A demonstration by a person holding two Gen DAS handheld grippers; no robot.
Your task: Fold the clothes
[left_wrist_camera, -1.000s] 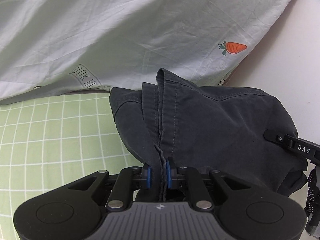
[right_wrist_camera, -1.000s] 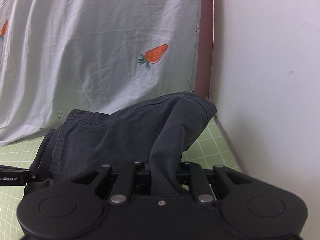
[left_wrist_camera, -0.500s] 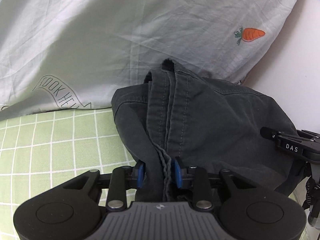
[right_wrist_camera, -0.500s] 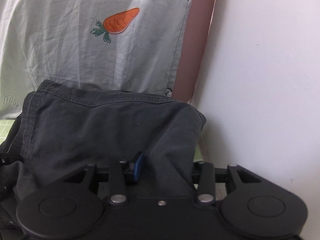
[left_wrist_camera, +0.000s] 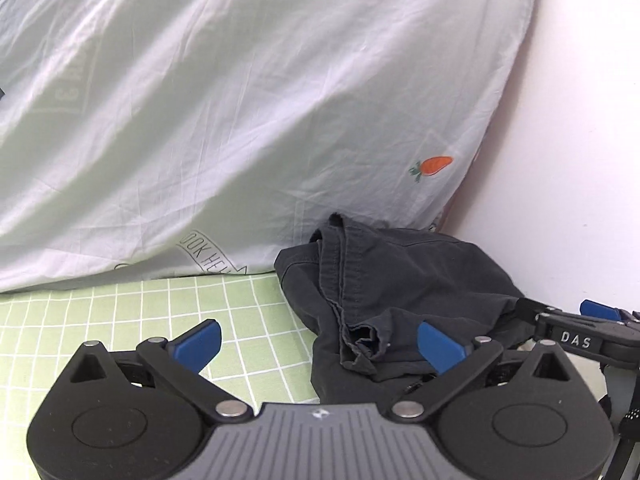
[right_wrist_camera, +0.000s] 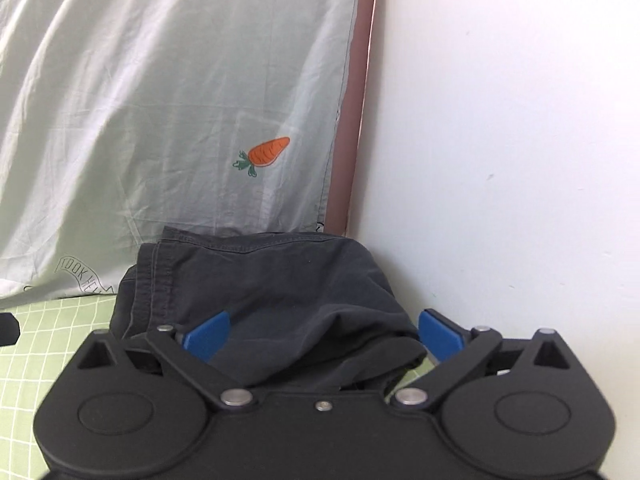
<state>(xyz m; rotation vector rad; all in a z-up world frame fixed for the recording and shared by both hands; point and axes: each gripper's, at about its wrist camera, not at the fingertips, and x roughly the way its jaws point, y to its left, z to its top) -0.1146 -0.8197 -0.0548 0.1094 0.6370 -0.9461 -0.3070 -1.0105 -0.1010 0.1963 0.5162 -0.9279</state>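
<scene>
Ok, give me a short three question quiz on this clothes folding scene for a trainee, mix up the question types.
1. True or false: the left hand-held gripper pinches the dark garment.
2. Multiple choice: the garment lies on A) a bare wooden floor, B) a green checked sheet, C) a metal tray.
3. Fill in: the pale cover behind the garment is printed with orange ____.

Key: 1 false, its jaws are opening and the pads stand clear of the cloth. 2 B. 3 carrots.
</scene>
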